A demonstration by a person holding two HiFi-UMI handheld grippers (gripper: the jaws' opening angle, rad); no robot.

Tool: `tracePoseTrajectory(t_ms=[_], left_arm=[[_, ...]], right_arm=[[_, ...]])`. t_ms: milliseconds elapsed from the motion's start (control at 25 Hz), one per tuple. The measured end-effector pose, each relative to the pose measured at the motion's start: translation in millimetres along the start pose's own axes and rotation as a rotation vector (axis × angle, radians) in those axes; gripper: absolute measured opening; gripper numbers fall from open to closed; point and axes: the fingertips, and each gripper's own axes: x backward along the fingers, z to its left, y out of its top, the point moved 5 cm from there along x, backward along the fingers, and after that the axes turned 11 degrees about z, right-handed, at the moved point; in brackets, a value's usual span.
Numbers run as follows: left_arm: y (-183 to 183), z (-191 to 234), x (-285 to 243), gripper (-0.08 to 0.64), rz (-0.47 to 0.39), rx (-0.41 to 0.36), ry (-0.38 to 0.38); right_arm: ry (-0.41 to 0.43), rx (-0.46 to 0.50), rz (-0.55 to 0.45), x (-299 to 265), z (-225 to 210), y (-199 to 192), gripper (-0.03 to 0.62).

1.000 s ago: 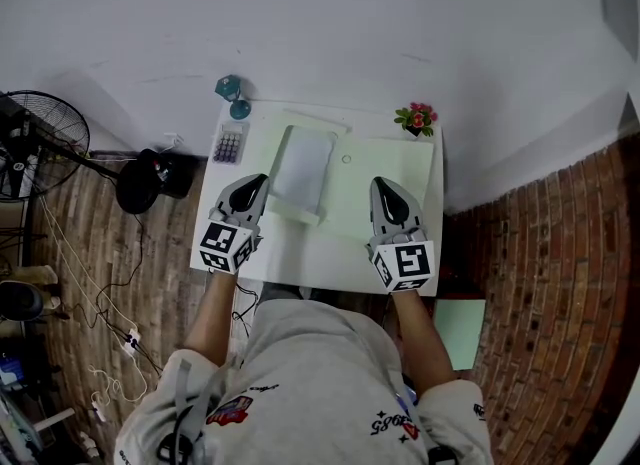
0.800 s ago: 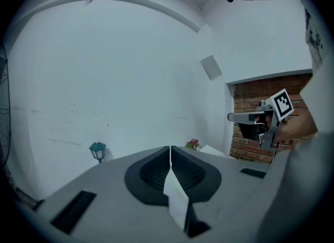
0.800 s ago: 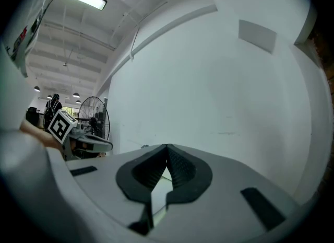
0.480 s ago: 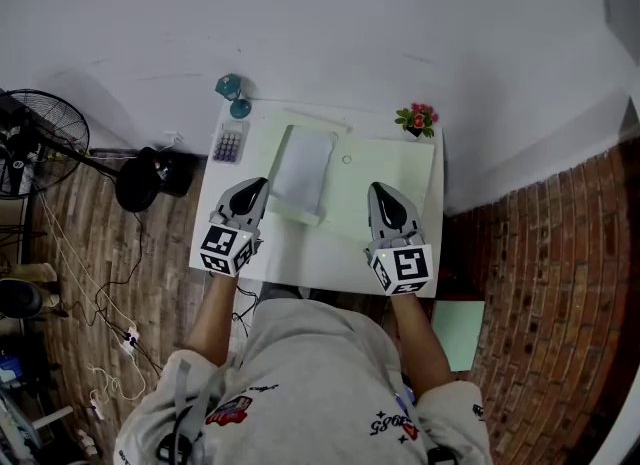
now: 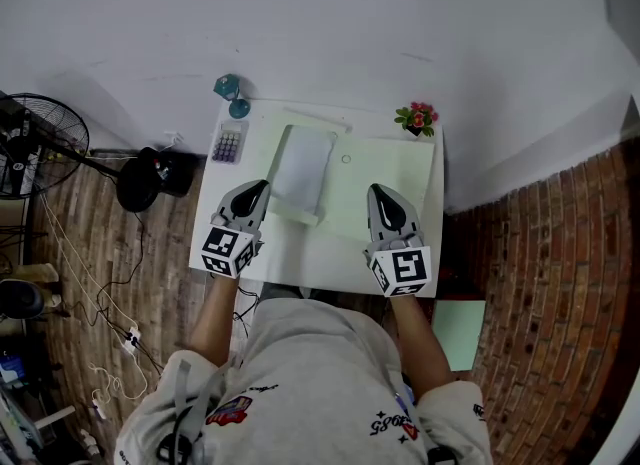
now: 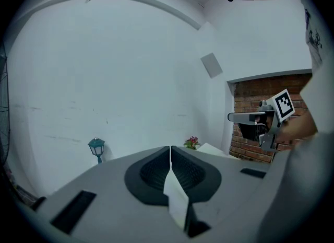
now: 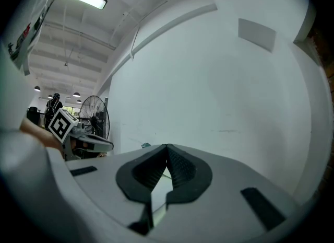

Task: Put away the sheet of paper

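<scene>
on the white desk against the wall, the sheet of paper lay flat on a pale green mat, ahead of the two tools and between them; whether it sat in a tray or a folder could not be told. only the head view showed this, with the left gripper just beside the sheet's left edge and the right gripper over the mat, apart from the sheet. it also showed a calculator at the desk's far left. the left gripper view showed that tool's jaws pressed together at the tips with nothing pinched. beyond them it showed a teal lamp, a flower pot, a brick wall and the other tool. the right gripper view showed its own jaws likewise closed and empty, and off to the left a standing fan that the left gripper view lacked. neither gripper view showed the sheet.
</scene>
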Motion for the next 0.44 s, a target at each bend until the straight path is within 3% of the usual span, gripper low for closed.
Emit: tracePoseTrajectory(t_ms=[440], left_arm=[[-5.9,-2.5,4.3,0.028,0.007,0.008,0.002]], right_arm=[[0.008,-0.001,-0.004,2.4,5.6,-1.6,-0.006]])
